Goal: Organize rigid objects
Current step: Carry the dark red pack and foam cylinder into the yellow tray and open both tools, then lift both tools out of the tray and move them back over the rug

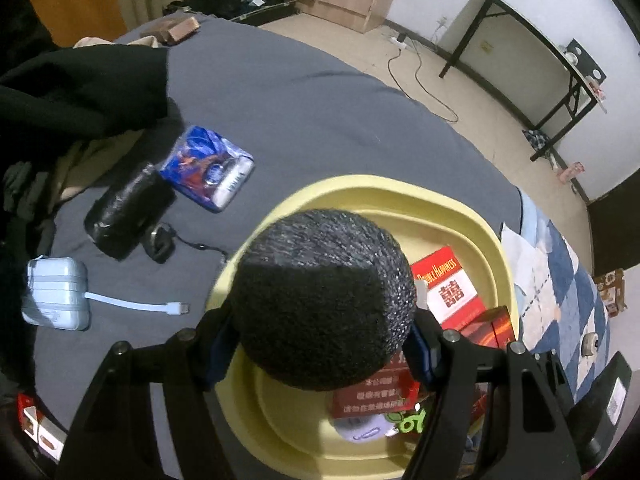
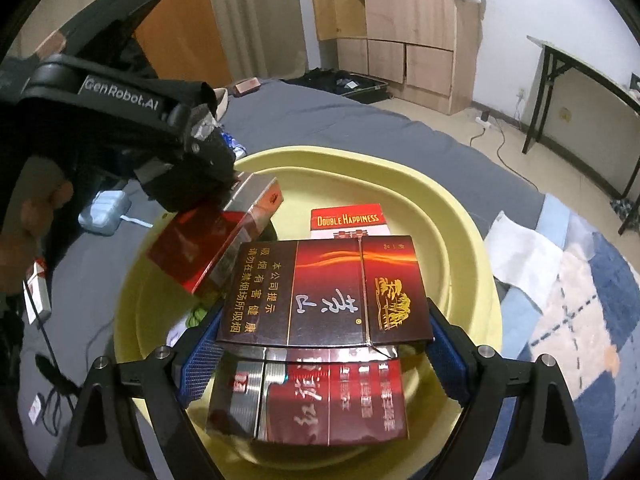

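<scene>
My left gripper (image 1: pixel 320 348) is shut on a dark grey, rough round object (image 1: pixel 324 296), held over the near side of a yellow basin (image 1: pixel 360 188) on the bed. In the right wrist view the left gripper (image 2: pixel 200 160) hangs above the basin's left rim (image 2: pixel 132 280). My right gripper (image 2: pixel 324 356) is shut on a dark red cigarette box (image 2: pixel 328 292), held flat above the basin. Inside lie a red and white Double Happiness box (image 2: pixel 348 220), a tilted red box (image 2: pixel 216 244) and another red box (image 2: pixel 332 404) below the held one.
On the grey bedsheet (image 1: pixel 300 120) left of the basin lie a blue packet (image 1: pixel 208 168), a black case (image 1: pixel 128 212), a light blue power bank (image 1: pixel 56 292) with cable, and a white and red pack (image 2: pixel 38 292). A hand (image 2: pixel 36 216) holds the left gripper. A patterned blanket (image 2: pixel 580 300) lies to the right.
</scene>
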### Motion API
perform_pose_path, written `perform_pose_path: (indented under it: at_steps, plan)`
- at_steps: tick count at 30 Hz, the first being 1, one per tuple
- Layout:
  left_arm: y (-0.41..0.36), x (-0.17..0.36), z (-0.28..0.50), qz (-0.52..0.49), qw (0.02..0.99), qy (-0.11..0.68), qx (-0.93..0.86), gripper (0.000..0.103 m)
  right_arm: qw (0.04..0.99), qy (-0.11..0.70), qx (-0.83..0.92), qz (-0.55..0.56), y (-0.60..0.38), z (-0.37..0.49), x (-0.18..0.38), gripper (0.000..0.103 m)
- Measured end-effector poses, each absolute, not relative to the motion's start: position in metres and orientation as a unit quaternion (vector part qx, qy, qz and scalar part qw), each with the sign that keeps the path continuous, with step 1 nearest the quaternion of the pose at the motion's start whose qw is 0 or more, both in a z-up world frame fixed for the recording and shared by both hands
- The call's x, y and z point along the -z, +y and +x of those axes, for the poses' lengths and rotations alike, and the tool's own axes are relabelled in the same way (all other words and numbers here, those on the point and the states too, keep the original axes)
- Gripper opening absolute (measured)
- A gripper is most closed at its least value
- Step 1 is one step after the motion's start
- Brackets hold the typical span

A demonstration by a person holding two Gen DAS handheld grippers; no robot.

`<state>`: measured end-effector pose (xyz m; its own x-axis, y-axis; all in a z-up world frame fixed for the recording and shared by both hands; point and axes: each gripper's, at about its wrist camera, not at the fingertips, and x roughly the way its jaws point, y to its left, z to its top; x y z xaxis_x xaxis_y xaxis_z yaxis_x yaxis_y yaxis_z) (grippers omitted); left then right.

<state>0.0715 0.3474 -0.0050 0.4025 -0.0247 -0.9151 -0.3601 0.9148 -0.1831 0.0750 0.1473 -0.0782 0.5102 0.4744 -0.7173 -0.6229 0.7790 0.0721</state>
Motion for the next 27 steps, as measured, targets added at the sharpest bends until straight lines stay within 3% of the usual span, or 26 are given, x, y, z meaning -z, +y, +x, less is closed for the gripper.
perform_pose_path:
  at_steps: [15, 22, 27]
  plan:
    - [0.337, 0.015, 0.082, -0.257, 0.813, 0.522, -0.034, 0.072, 0.866, 0.378, -0.309, -0.106, 0.142, 0.083, 0.078, 0.090]
    - [0.328, 0.008, 0.086, -0.238, 0.819, 0.521, -0.018, 0.072, 0.859, 0.377, -0.326, -0.115, 0.141, 0.084, 0.078, 0.091]
    - [0.328, 0.006, 0.086, -0.223, 0.827, 0.516, -0.023, 0.078, 0.860, 0.371, -0.324, -0.134, 0.142, 0.082, 0.073, 0.103]
